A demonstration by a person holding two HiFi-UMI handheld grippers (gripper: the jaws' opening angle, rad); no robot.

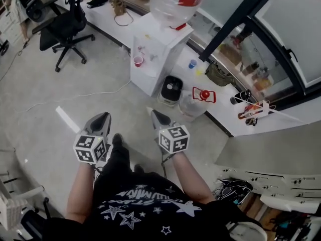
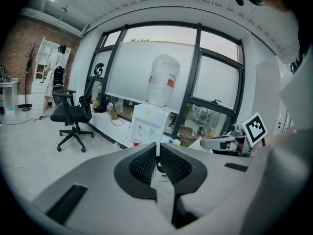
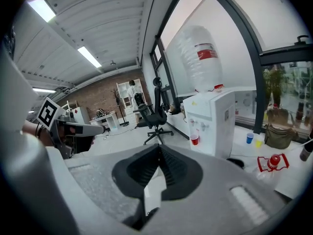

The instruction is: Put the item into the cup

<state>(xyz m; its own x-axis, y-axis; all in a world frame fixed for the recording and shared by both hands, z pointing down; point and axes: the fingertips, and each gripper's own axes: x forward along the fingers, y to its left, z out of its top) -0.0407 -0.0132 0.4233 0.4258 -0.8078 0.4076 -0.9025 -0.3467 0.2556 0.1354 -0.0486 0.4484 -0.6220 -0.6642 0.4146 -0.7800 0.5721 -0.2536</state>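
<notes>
Head view. The person stands on the floor, well apart from the water dispenser. The left gripper and right gripper are held side by side at waist level, both pointing at it. A red cup sits on the dispenser's tap shelf. A blue cup stands on the low white ledge to the right, with a small yellow thing just beside it. I cannot tell which cup is meant or what the item is. Neither gripper carries anything.

Left gripper view. The fingers are drawn in to a bare slit with nothing between them. The dispenser and red cup lie straight beyond the tips.

Right gripper view. The fingers meet at the tips and hold nothing. The red cup is ahead, and the blue cup is off to the right.

Step in hand, as I judge it: approach and locate the item.
- Walk in closer before reaching.
- Spread one pair of fingers before nearing the item.
- Keep the other gripper free to steady the cup, since a light cup would tip easily.

Writing.
- The bottle atop the dispenser has a red label, with print too small to read.
- The T-shirt print is seen upside-down among stars and is not legible.
- The marker cubes show only black-and-white squares.
</notes>
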